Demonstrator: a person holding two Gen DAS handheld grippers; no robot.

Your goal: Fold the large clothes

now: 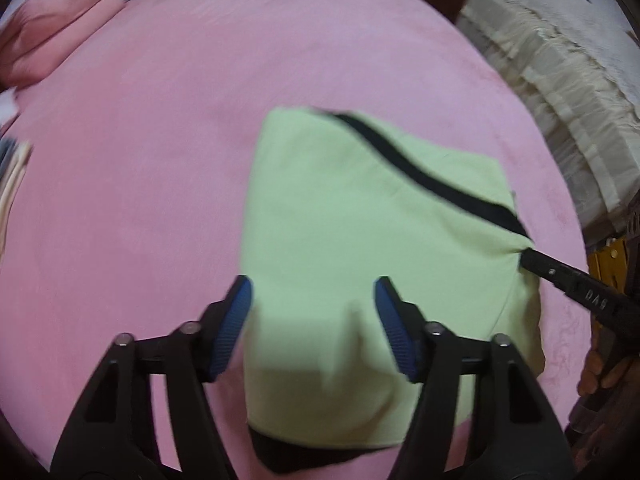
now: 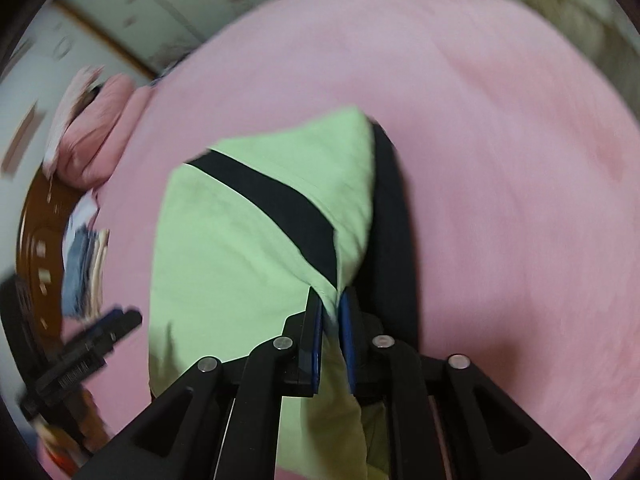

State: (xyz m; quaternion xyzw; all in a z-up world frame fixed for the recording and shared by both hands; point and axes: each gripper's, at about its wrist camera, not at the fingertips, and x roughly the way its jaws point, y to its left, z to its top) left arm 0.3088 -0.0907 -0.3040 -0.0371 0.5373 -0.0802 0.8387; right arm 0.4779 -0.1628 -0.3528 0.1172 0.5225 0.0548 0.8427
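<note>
A light green garment with a black stripe lies partly folded on the pink bed sheet. My left gripper is open above the garment's near left part, and its blue pads do not press the cloth. The right gripper pinches the garment's right corner, where the cloth puckers. In the right wrist view my right gripper is shut on a bunched fold of the green garment, beside its black stripe. The left gripper shows at that view's left edge.
A pink pillow or blanket lies at the bed's far left. Cream frilled fabric runs along the bed's right side. A pile of folded clothes and a brown wooden piece sit beyond the bed's left edge. A hand holds the right gripper.
</note>
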